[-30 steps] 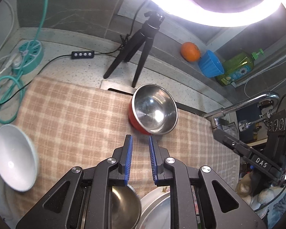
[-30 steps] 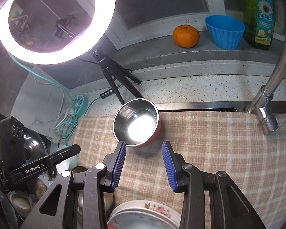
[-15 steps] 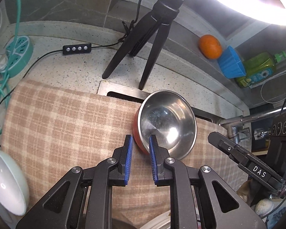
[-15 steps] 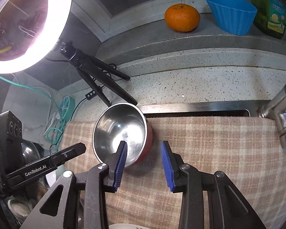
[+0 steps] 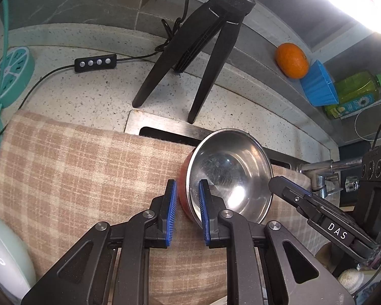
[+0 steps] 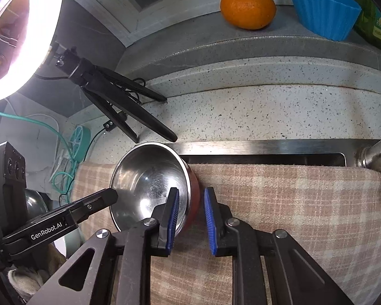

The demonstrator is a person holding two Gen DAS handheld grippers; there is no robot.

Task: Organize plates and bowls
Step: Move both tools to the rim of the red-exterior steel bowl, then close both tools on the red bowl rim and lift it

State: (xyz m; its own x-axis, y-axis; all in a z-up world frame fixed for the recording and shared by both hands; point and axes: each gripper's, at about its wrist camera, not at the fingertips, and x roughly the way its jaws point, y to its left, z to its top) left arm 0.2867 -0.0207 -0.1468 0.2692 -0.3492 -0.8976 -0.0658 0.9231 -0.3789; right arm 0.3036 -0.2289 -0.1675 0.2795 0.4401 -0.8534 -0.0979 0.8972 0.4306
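A steel bowl with a red outside [image 5: 231, 175] sits on a checked cloth [image 5: 76, 172] by the sink's back edge. My left gripper [image 5: 187, 190] is open, its jaws straddling the bowl's left rim, one pad outside and one inside. My right gripper [image 6: 190, 198] is open and straddles the bowl's right rim [image 6: 188, 178] the same way. The bowl also shows in the right wrist view [image 6: 149, 185]. A white bowl [image 5: 5, 259] lies at the cloth's left end.
A black tripod [image 5: 198, 50] with a ring light stands just behind the bowl. A faucet [image 6: 376, 157] is at the right. An orange [image 6: 247, 7], a blue cup [image 6: 322, 7] and a green bottle [image 5: 353, 94] sit on the ledge. Cables and a teal power strip [image 5: 12, 76] lie at the left.
Both grippers have moved forward onto the bowl, and their jaws now straddle its rim on opposite sides. The plates at the near edge have dropped out of view.
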